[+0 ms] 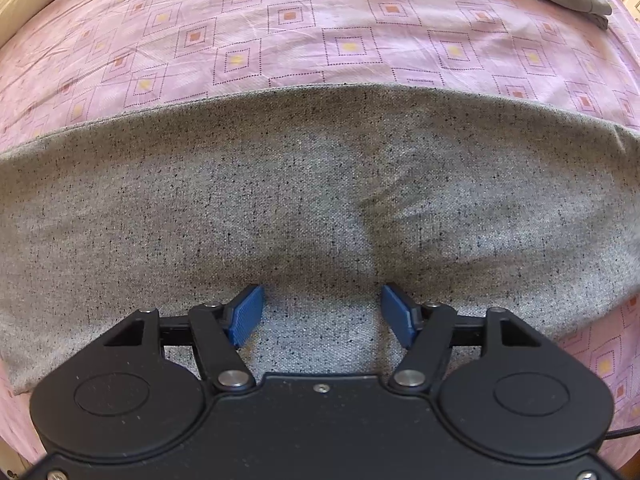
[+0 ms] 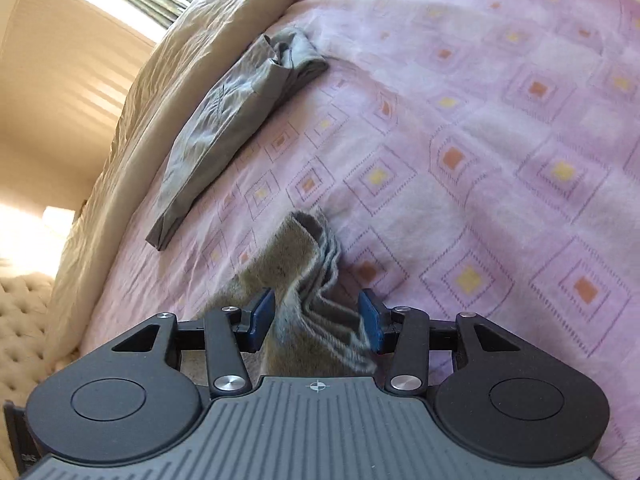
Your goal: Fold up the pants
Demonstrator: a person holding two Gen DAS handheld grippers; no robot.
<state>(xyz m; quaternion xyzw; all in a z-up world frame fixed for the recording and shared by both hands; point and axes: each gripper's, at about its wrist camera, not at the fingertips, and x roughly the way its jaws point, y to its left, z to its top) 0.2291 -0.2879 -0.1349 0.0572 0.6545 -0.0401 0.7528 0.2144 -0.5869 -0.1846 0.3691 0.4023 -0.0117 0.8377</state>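
pants: speckled grey pants [image 1: 320, 200] lay flat across the middle of the left wrist view, folded edge toward the top, on the pink patterned bedsheet [image 1: 280, 32]. One crease ran right of centre.
pants end: in the right wrist view a bunched, layered end of the pants [image 2: 316, 280] stood up in the lower centre, between the blue pads.
left gripper: left gripper [image 1: 322, 316] sat low over the near edge of the cloth, jaws spread wide, nothing between them. Likely placed there to pin or pick the near edge for the next fold.
right gripper: right gripper [image 2: 316, 320] had jaws part-way apart with stacked cloth layers between the pads; cloth touched the right pad [image 2: 370, 324]. Whether it was actually clamped, cannot tell. The stacked hems suggest it took all layers together so they fold as one.
other garment: smooth grey folded garment [image 2: 236, 120] lay upper left of the right view, near the beige bed edge [image 2: 132, 120], well apart from the pants. Probably set aside as done.
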